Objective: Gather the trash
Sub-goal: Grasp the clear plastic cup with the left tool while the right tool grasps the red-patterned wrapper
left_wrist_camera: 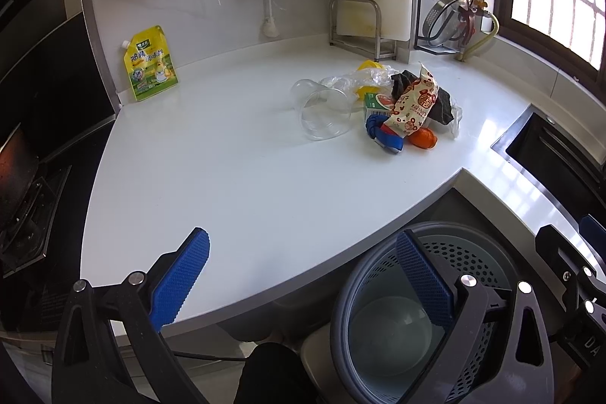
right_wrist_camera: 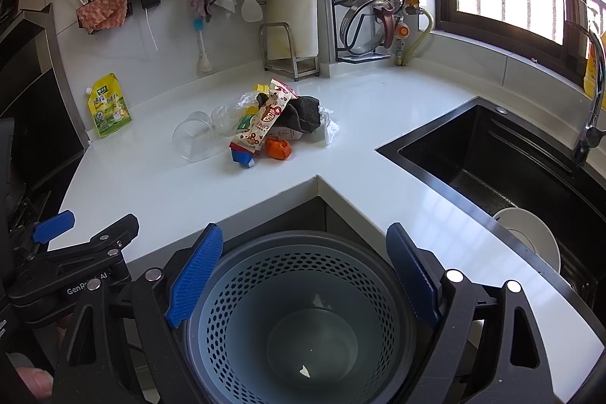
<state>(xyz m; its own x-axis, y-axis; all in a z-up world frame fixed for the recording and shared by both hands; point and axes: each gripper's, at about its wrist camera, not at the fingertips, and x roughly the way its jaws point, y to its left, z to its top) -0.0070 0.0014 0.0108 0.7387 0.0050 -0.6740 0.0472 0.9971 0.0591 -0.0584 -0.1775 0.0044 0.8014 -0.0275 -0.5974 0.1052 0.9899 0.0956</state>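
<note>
Left wrist: left gripper (left_wrist_camera: 303,275) spread wide, empty; trash pile (left_wrist_camera: 397,105) mid-counter beyond bin (left_wrist_camera: 378,252). Right wrist: right gripper (right_wrist_camera: 303,271) wide apart, empty above bin (right_wrist_camera: 303,309). Probably light, crinkly, slippery; pinch snack wrapper (right_wrist_camera: 265,124) midway.

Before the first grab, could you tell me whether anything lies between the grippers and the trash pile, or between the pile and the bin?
Nothing visible does. Bare countertop separates the open left gripper and right gripper from the trash pile. The bin sits open-topped below the counter's inner corner, with only the counter edge between.
</note>
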